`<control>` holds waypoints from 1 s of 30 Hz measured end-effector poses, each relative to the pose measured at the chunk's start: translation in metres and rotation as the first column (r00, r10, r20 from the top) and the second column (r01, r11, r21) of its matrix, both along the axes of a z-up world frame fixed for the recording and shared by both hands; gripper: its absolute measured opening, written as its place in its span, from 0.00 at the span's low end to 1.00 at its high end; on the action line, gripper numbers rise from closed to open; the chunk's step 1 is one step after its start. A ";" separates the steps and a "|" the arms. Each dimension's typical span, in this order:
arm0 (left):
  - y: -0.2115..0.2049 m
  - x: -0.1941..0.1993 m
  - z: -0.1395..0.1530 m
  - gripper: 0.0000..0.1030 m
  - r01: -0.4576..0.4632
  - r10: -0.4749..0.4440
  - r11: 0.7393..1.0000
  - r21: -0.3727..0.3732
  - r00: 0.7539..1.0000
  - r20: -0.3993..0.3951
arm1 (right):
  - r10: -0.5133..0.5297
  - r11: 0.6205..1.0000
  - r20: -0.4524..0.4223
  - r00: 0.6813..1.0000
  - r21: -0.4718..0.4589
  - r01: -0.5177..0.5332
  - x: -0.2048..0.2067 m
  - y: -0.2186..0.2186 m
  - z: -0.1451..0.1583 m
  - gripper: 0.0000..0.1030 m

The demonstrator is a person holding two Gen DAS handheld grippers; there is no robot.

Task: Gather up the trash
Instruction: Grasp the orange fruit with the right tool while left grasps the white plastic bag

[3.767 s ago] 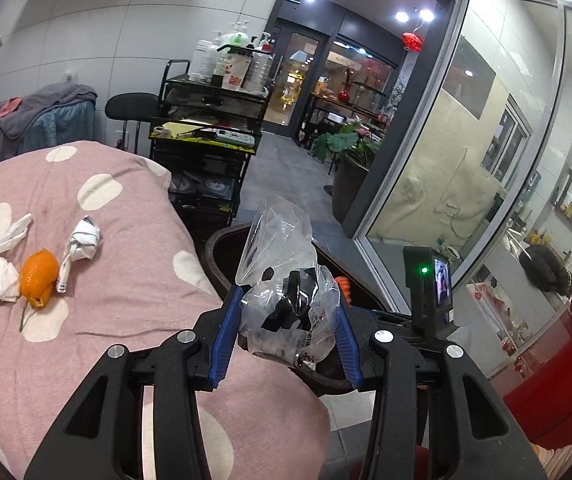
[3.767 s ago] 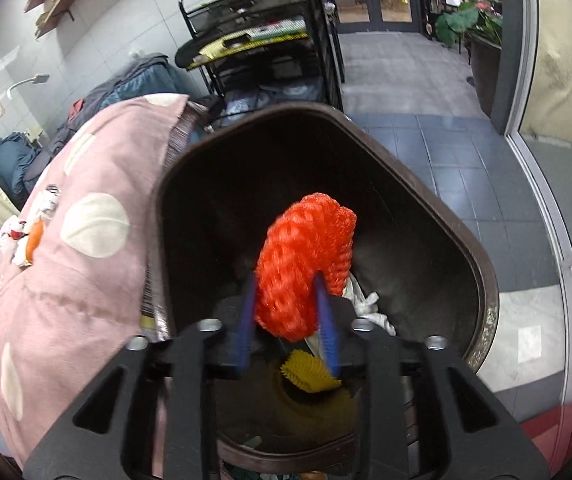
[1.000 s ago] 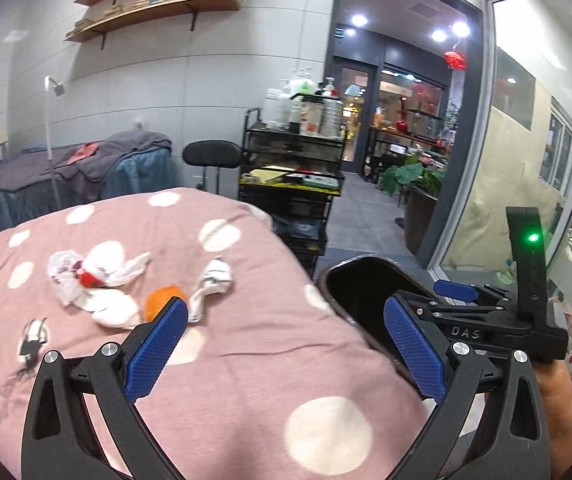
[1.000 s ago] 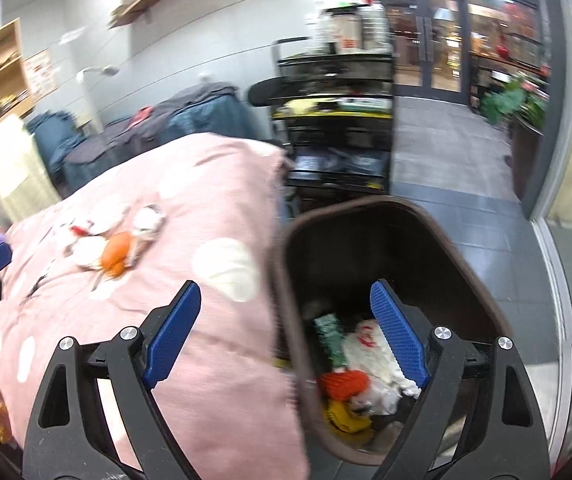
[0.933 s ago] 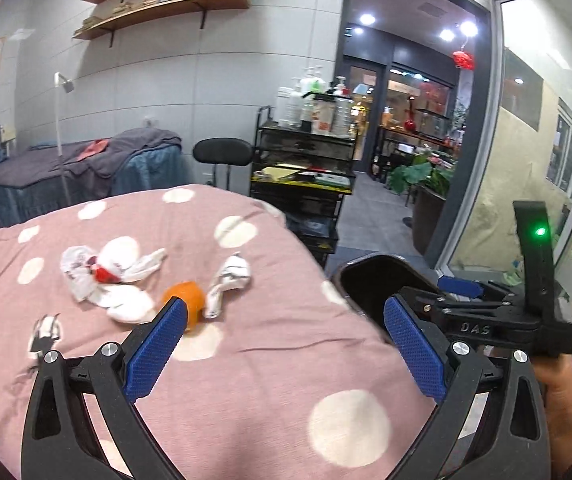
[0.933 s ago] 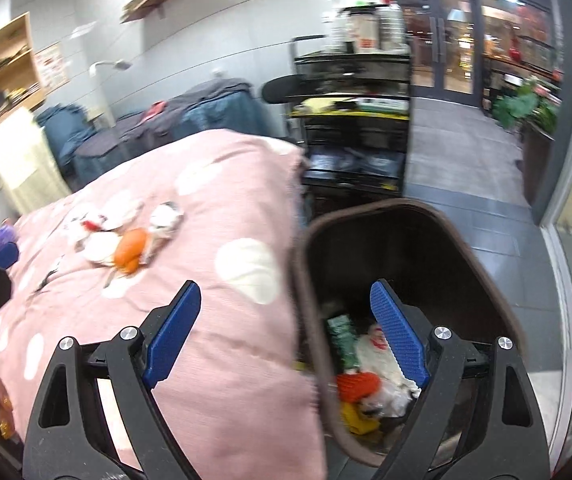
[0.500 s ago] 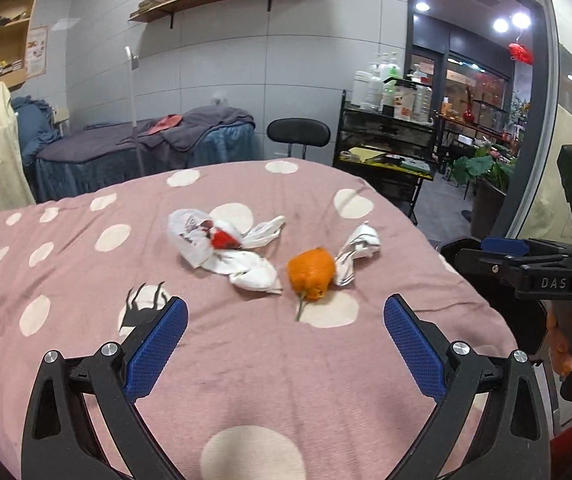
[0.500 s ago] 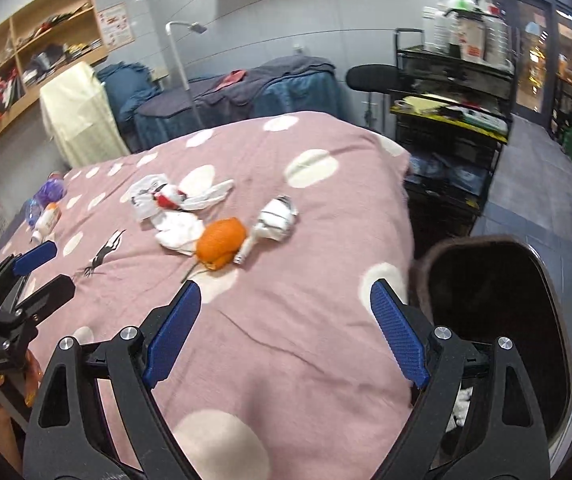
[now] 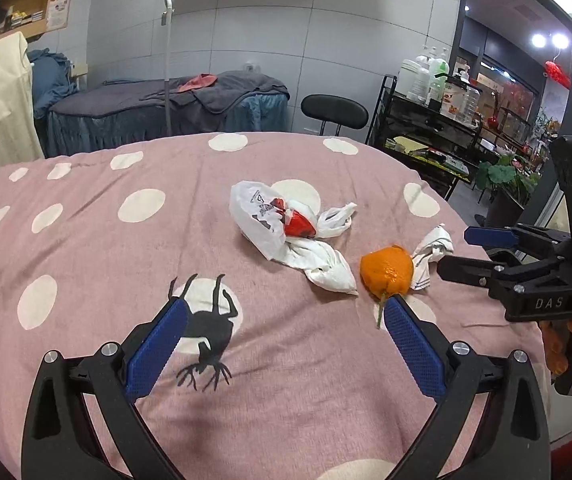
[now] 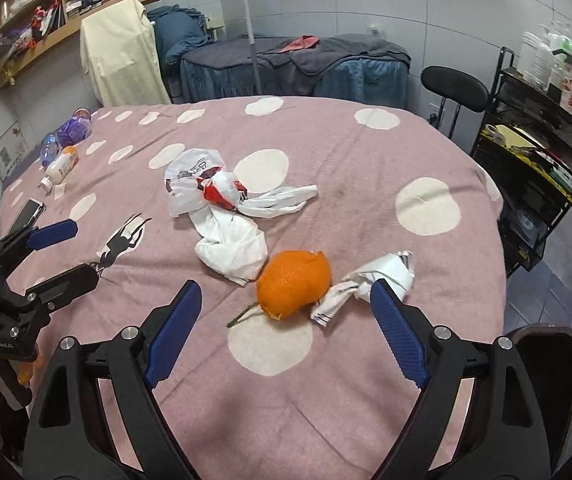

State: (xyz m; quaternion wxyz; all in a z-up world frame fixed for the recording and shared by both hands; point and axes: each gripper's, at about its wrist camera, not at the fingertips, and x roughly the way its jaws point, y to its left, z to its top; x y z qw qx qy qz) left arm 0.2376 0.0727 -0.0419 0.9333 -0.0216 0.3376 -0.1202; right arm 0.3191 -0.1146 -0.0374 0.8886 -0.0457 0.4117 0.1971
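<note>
Left wrist view: left gripper [image 9: 282, 322] hangs over a pink spotted blanket [image 9: 86, 248], jaws spread wide with nothing between them.
Blanket print: a black insect shape [image 9: 206, 328] lies on a white spot between the two blue pads.
Plastic bag: a crumpled white plastic bag [image 9: 286, 236] with a red scrap inside lies on the blanket beyond the jaws.
Orange peel: an orange peel [image 9: 385, 270] with a stalk sits just right of the bag, close above the right-hand pad.
Wrapper: a twisted white wrapper [image 9: 431, 256] touches the peel on its right.
Right gripper: right gripper [image 9: 469, 252] comes in from the right edge, held by a hand [image 9: 565, 344], tips pointing at the wrapper.
Right wrist view: jaws wide and closing a little, nothing between the pads; peel and wrapper lie just beyond the tips.
Far left: two bottles [image 10: 64, 148] and a phone [image 10: 26, 214] lie near the blanket's edge.
Far right: a black wire cart [image 10: 541, 152] stands beside the bed, and the dark rim of a bin [image 10: 541, 336] shows at the lower right.
</note>
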 end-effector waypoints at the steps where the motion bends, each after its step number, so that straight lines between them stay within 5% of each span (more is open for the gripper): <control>1: 0.002 0.006 -0.001 0.94 -0.003 0.003 1.000 0.004 1.000 -0.003 | 0.017 1.000 -0.010 1.000 -0.019 -0.017 0.006 0.009 -0.005 0.80; 6: 0.010 0.042 -0.004 0.94 -0.010 0.010 1.000 -0.019 0.999 -0.035 | 0.010 0.996 -0.077 0.997 -0.089 -0.017 0.031 0.028 -0.031 0.71; 15: -0.011 0.099 -0.013 0.92 0.054 -0.049 0.996 0.077 0.997 -0.066 | -0.046 0.987 -0.213 0.976 -0.159 0.012 0.067 0.036 -0.069 0.67; 20: -0.027 0.115 -0.026 0.66 0.085 -0.073 0.985 0.151 0.994 -0.085 | -0.050 0.991 -0.237 0.970 -0.129 0.020 0.076 0.035 -0.075 0.52; 25: -0.005 0.109 -0.027 0.32 0.054 -0.053 0.999 0.007 0.993 -0.105 | -0.042 0.993 -0.209 0.977 -0.116 0.018 0.068 0.033 -0.071 0.46; 30: 0.015 0.091 -0.021 0.16 -0.002 -0.003 0.998 -0.063 0.996 -0.087 | -0.029 0.995 -0.164 0.986 -0.101 0.013 0.057 0.031 -0.057 0.43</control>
